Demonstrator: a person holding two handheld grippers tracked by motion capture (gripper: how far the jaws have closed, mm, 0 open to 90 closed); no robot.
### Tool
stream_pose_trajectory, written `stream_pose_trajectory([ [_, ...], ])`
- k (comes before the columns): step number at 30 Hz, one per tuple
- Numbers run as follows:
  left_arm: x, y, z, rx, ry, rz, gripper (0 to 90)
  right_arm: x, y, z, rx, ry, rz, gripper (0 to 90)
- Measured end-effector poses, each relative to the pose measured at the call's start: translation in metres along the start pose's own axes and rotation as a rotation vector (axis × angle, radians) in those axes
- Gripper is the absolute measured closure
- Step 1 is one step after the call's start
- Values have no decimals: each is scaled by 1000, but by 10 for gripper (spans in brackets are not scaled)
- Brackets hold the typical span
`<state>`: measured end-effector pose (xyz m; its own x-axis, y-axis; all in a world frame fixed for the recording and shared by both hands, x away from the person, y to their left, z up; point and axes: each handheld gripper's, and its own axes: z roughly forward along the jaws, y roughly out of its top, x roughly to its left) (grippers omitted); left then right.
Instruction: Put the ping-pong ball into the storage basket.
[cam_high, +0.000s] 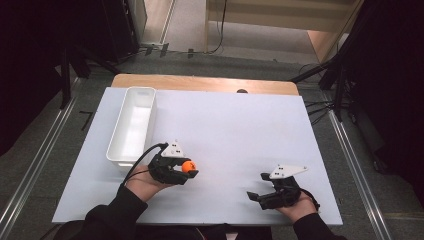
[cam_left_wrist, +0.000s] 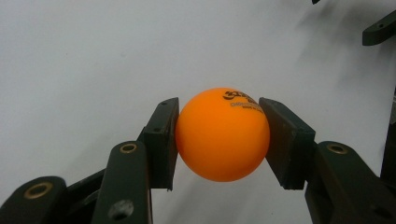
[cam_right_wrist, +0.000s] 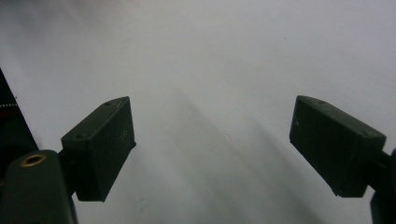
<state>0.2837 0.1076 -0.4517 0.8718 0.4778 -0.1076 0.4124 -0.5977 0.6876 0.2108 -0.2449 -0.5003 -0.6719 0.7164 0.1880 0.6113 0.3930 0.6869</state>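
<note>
**Orange ball held beside a white tray**

A white board is laid over a wooden table, grey floor around it. An orange ball, glossy with dark print, is clamped by the left gripper just right of the white tray. The right gripper, well right of the tray, is held apart.

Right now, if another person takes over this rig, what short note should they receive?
Left gripper: shut on the small orange plastic ball, near the front end of the long white plastic bin.
Right gripper: open, holding nothing, low over the white table sheet.
Done: ball picked up.
Left: probably drop the ball into the bin, which looks empty.
</note>
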Motion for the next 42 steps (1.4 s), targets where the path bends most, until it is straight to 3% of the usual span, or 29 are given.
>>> stream_pose_trajectory([
  [9,2,3,-5,2,0,-22,507,1,0,0,-8,9,7,126],
  [24,3,13,-10,18,-7,-10,507,-1,0,-1,-23,15,22,126],
  [42,16,27,-15,18,-7,-52,507,-2,0,-1,-26,3,26,127],
])
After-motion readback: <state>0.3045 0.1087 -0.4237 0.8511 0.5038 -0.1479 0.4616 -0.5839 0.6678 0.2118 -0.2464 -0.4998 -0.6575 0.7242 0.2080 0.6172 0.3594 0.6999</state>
